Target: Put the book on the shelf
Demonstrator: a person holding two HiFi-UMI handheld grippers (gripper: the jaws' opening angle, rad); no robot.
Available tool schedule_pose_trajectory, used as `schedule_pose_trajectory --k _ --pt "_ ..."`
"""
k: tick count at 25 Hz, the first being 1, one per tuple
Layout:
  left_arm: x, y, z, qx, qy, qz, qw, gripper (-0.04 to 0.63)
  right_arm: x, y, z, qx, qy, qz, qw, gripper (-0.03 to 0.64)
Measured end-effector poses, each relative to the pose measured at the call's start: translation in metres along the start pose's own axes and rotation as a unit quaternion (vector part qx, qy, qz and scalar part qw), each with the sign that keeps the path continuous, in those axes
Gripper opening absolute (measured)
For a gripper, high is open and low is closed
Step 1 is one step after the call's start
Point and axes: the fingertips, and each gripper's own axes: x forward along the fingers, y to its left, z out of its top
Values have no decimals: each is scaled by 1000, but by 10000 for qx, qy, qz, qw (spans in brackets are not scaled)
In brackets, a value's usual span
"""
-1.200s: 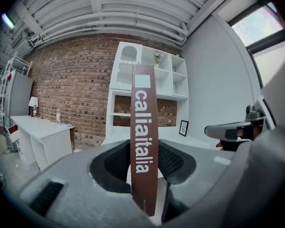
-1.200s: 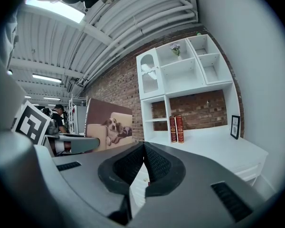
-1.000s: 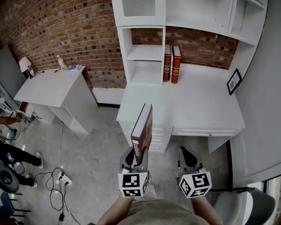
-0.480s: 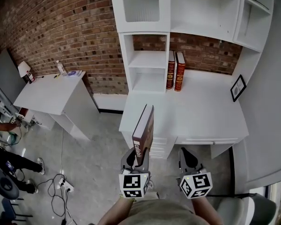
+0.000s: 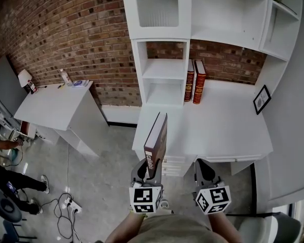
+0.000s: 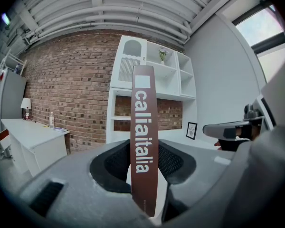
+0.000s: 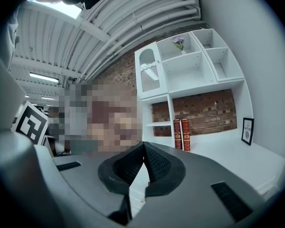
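A brown book (image 5: 156,144) with white lettering on its spine stands upright in my left gripper (image 5: 149,172), whose jaws are shut on its lower end. In the left gripper view the book (image 6: 144,141) rises between the black pads. My right gripper (image 5: 204,173) hangs beside it, shut with nothing in it; its pads (image 7: 143,167) touch at the tips. The white shelf unit (image 5: 164,67) stands ahead on a white desk (image 5: 218,128), with two red books (image 5: 194,81) upright on the desk against the brick wall. Both grippers are short of the desk's front edge.
A second white desk (image 5: 53,103) with a lamp and small items stands at the left. A small framed picture (image 5: 261,99) leans at the desk's right end. Cables and a power strip (image 5: 71,205) lie on the floor, and a person's legs show at far left.
The view has shifted a little: the desk and shelf sit slightly lower and to the right in the frame. The book stays upright in the left gripper, both grippers unchanged.
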Motion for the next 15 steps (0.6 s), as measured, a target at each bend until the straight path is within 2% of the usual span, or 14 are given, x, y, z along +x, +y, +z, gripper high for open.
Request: schedule_pose_trajectory --k 15 --pt "38 47 8 39 -62 -52 10000 147 60 7 3 -12 -53 -85 9999 6"
